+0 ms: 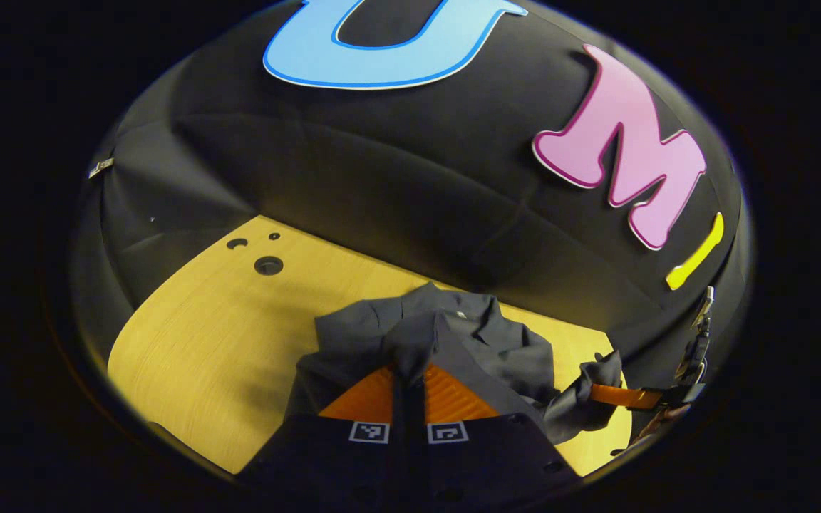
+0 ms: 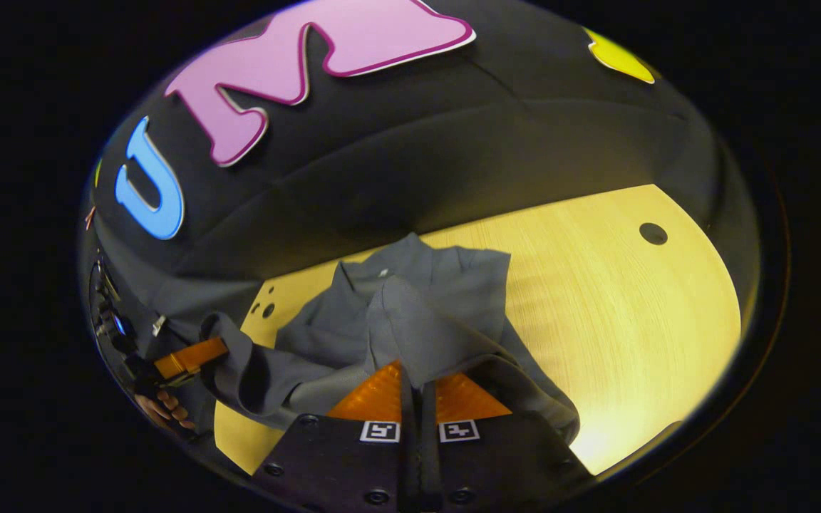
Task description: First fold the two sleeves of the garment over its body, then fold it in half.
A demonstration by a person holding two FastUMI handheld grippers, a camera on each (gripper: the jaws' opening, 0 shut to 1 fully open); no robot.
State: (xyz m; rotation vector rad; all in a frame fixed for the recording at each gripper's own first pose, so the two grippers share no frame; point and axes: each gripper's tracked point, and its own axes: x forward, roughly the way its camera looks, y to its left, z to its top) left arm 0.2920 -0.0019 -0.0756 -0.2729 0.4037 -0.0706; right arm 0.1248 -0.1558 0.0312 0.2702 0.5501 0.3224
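Observation:
A dark grey collared garment (image 1: 485, 342) lies bunched on the wooden table (image 1: 225, 328), collar toward the wall. My left gripper (image 1: 409, 372) is shut on a raised fold of its cloth at the near edge. Off to the right, the right gripper (image 1: 613, 394) pinches another lifted corner of the cloth. In the right gripper view the garment (image 2: 446, 299) spreads ahead, and my right gripper (image 2: 410, 372) is shut on a fold of it. To the left, the left gripper (image 2: 200, 354) holds a hanging corner, with a hand (image 2: 164, 411) behind it.
Round holes (image 1: 268, 265) mark the table's far left corner, and one hole (image 2: 653, 233) sits at its far right. Bare wood (image 2: 610, 299) stretches on both sides of the garment. The black cloth wall rises just behind the collar.

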